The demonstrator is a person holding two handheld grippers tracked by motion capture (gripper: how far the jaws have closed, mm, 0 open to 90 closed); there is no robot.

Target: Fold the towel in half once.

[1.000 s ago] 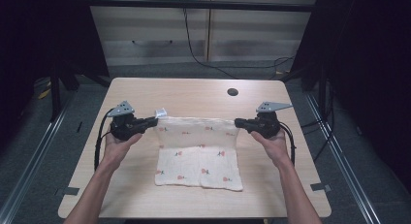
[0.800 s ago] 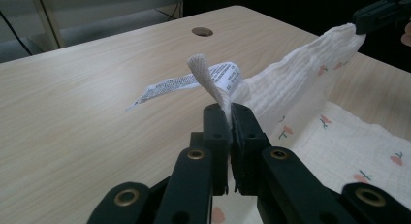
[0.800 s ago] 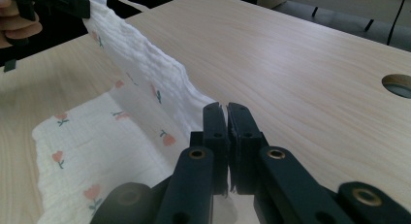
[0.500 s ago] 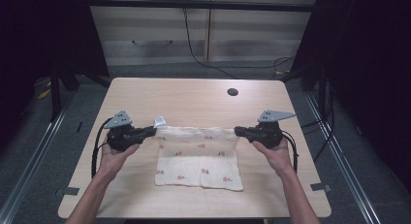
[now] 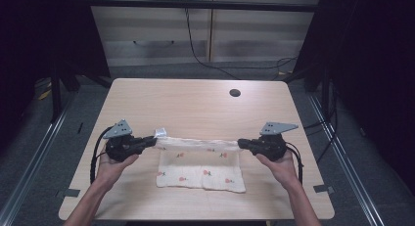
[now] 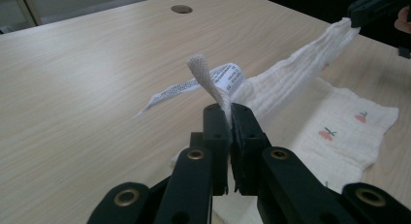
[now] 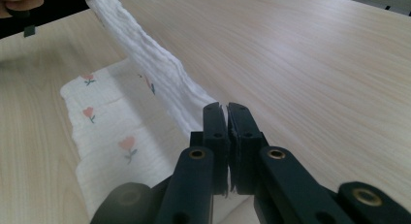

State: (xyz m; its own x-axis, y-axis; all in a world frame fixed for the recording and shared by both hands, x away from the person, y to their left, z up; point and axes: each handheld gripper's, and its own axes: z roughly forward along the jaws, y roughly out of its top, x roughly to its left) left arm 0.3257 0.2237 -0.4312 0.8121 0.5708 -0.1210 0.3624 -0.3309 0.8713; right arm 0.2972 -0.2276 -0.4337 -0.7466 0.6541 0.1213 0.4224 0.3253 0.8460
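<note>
A white cloth (image 5: pixel 200 169) with small red flower prints lies on the wooden table (image 5: pixel 195 103), its far edge lifted and pulled taut between my two grippers. My left gripper (image 5: pixel 152 141) is shut on the cloth's left far corner (image 6: pixel 206 81), where a white care label (image 6: pixel 194 86) sticks out. My right gripper (image 5: pixel 241 144) is shut on the right far corner (image 7: pixel 194 107). The stretched edge (image 7: pixel 145 54) runs off toward the other gripper (image 6: pixel 375 6). The near half of the cloth rests flat on the table.
A round cable hole (image 5: pixel 235 93) sits in the table's far right part. Bare wood lies beyond the cloth and to both sides. Cables (image 5: pixel 98 152) trail from each gripper toward the table's near edge. Dark frames and floor surround the table.
Both grippers have moved toward the person with the cloth's far edge, drawing it over the near half so the cloth folds. Both stay shut on their corners.
</note>
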